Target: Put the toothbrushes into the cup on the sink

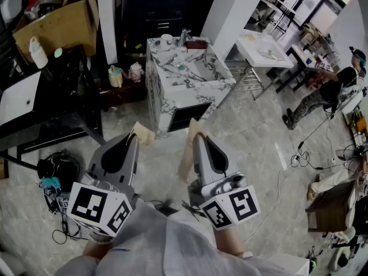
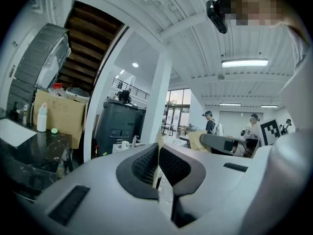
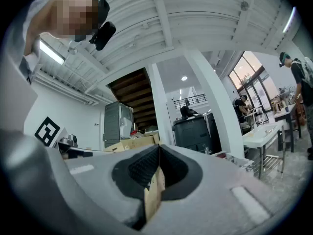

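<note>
Both at my chest, my left gripper (image 1: 140,133) and right gripper (image 1: 194,130) are pinched closed on nothing, well apart from the marble sink (image 1: 164,96) where the white cup (image 1: 167,39) waits, any toothbrushes too small to spot, so everything's left to do.

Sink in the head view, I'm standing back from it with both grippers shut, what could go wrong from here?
Loose cables trail across the floor on the right; walking up to the sink could snag a foot. The cup sits at the back edge beside the faucet, so a careless reach might tip it.
</note>
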Available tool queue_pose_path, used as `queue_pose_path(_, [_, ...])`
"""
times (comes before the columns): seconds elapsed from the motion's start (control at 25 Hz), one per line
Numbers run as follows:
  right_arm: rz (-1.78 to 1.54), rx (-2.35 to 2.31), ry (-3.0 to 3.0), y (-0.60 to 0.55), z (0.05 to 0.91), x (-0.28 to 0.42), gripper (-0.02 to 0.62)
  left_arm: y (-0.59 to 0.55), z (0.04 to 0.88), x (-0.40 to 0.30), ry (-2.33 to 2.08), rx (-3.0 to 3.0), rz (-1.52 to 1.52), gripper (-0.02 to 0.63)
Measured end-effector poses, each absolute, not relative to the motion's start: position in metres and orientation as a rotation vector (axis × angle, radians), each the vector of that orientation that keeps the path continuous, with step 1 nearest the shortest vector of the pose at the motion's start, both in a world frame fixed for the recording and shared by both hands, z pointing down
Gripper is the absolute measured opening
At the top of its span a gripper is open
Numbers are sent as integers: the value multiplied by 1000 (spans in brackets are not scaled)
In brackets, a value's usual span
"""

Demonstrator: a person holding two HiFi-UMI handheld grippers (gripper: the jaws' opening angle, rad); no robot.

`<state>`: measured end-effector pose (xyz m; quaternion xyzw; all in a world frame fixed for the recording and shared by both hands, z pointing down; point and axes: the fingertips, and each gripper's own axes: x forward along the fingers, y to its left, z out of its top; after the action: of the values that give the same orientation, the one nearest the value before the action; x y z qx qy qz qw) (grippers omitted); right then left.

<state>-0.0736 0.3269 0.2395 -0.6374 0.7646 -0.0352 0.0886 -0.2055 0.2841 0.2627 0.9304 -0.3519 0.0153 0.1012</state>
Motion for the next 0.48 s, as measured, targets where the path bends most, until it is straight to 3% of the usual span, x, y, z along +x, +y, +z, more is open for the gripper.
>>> queue_pose_path(0.48, [-102,-1942,2226,317,240,-87,0,269,263,-216,-971,2775,48,6])
